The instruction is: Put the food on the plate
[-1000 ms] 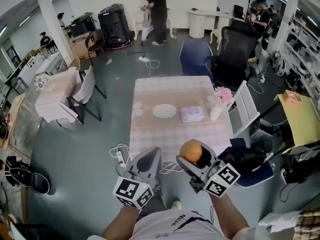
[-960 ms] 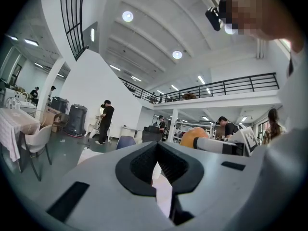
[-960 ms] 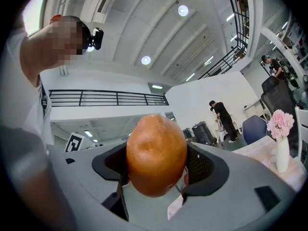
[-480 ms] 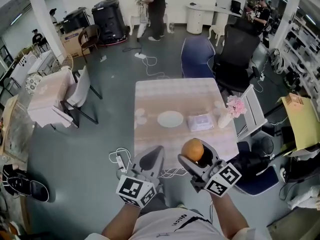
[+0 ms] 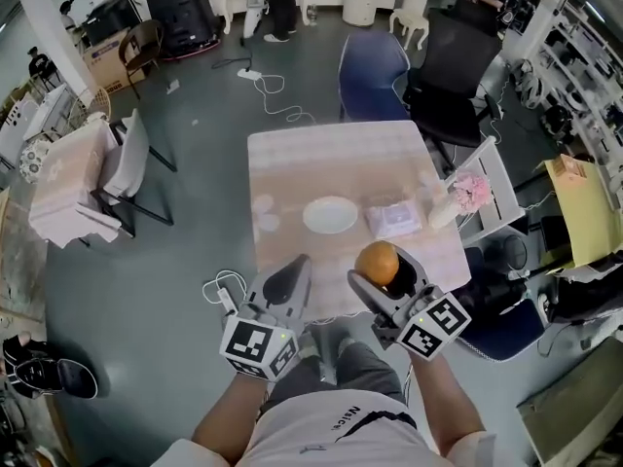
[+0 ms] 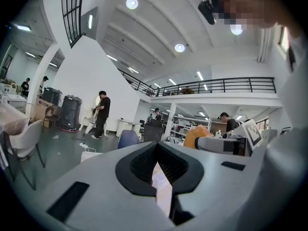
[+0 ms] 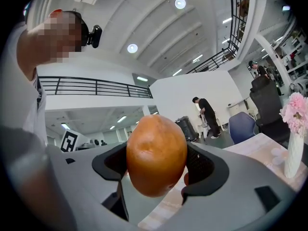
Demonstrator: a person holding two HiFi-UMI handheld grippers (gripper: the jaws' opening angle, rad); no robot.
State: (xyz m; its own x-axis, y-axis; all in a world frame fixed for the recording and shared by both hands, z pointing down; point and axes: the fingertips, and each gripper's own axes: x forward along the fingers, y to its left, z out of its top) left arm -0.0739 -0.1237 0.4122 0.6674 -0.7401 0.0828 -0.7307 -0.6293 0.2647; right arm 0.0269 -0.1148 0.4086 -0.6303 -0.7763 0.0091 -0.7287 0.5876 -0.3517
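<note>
My right gripper [image 5: 387, 278] is shut on an orange, egg-shaped fruit [image 5: 377, 262], held up near the table's near edge; the fruit [image 7: 156, 155] fills the space between the jaws [image 7: 156, 172] in the right gripper view. My left gripper [image 5: 284, 286] hangs beside it to the left, jaws closed together with nothing in them [image 6: 159, 170]. A white plate [image 5: 330, 214] lies bare in the middle of the checked table [image 5: 292, 163], well beyond both grippers.
Right of the plate lies a clear packet [image 5: 394, 220], then a vase of pink flowers [image 5: 465, 193]. Two pale coasters [image 5: 264, 212] sit left of the plate. Chairs [image 5: 374, 78] stand at the far end; cables [image 5: 222, 290] trail on the floor.
The view has shifted so the table sits closer and more centred. Both grippers keep their pose, the right one still gripping the fruit.
</note>
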